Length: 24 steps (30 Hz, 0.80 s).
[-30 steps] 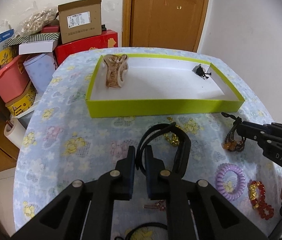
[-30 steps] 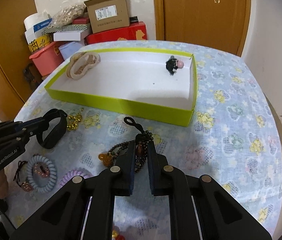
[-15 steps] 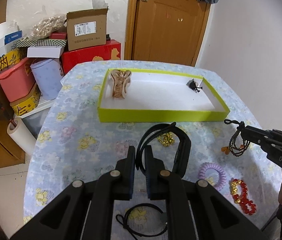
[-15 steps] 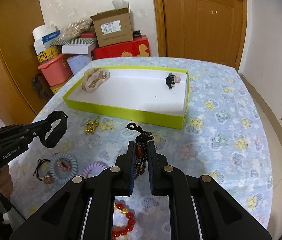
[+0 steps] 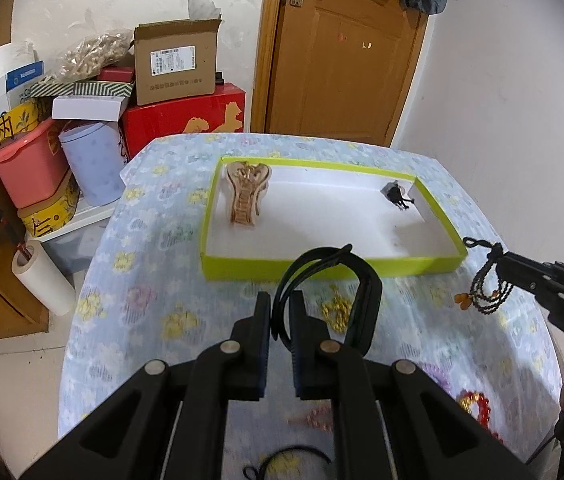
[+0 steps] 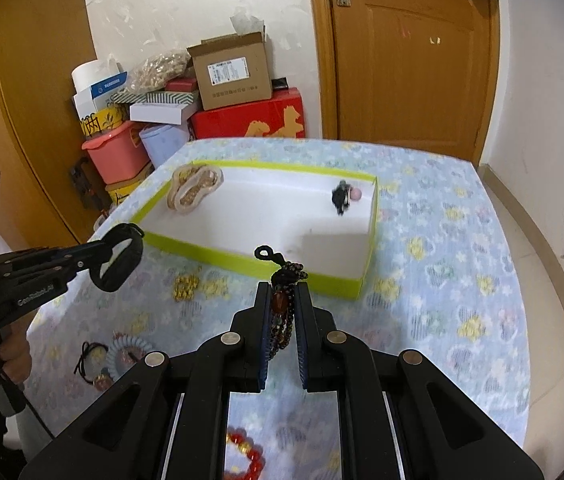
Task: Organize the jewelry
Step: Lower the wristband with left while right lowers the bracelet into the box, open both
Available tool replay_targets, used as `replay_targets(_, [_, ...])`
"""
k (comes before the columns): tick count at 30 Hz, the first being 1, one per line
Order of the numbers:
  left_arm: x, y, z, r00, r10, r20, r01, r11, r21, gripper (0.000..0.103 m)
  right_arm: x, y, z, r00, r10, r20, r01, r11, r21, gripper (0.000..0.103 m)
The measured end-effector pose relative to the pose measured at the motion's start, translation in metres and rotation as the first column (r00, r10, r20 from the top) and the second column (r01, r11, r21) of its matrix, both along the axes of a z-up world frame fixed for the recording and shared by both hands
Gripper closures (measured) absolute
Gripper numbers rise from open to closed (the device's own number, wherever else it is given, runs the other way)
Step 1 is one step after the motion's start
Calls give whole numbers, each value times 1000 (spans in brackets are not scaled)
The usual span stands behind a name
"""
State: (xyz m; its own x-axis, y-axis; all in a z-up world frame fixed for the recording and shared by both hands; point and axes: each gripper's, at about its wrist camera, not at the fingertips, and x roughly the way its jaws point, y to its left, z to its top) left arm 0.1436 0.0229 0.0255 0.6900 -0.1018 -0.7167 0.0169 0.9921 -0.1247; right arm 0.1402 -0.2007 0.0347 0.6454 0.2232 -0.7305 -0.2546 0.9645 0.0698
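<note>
My left gripper (image 5: 280, 305) is shut on a black headband (image 5: 366, 300), held in the air above the flowered tablecloth; it shows in the right wrist view too, headband (image 6: 119, 258) at the left. My right gripper (image 6: 282, 300) is shut on a dark beaded bracelet (image 6: 284, 312) with an amber bead and a black knotted cord, which hangs at the right of the left wrist view as the bracelet (image 5: 486, 296). Ahead lies the lime-green tray (image 5: 322, 269) with a white floor, holding a tan hair claw (image 5: 246, 196) and a small black clip (image 5: 396, 195).
Loose on the table (image 6: 462, 280) lie a gold chain (image 6: 185, 286), a coiled blue hair tie (image 6: 121, 354), a black elastic (image 6: 87, 360), red beads (image 6: 243, 448) and a purple coil (image 5: 438, 372). Boxes and bins (image 5: 81, 128) stack beyond the far left corner, by a wooden door (image 5: 342, 60).
Both grippers have risen from the table with their loads, so the tray and tablecloth look smaller and farther below. The bracelet now hangs clear of the cloth.
</note>
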Motion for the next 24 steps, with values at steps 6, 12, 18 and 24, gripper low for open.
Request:
replay_targets(6, [34, 11, -1, 1000, 17, -15, -17, 1000, -5, 94, 29, -3, 6, 1000, -2, 23, 2, 1000, -4, 92])
replay_targets(12, [65, 17, -2, 1000, 23, -11, -23, 1000, 0, 94, 62, -8, 4, 1000, -21, 23, 21, 1000, 0, 92])
replay_targets(18, [88, 19, -17, 999, 8, -38, -8, 1000, 13, 94, 88, -12, -10, 999, -41, -3, 41, 999, 0, 92])
replay_targets(24, [98, 19, -33, 997, -11, -73, 12, 1000, 13, 94, 102, -15, -38, 996, -59, -64, 58, 998, -14, 92])
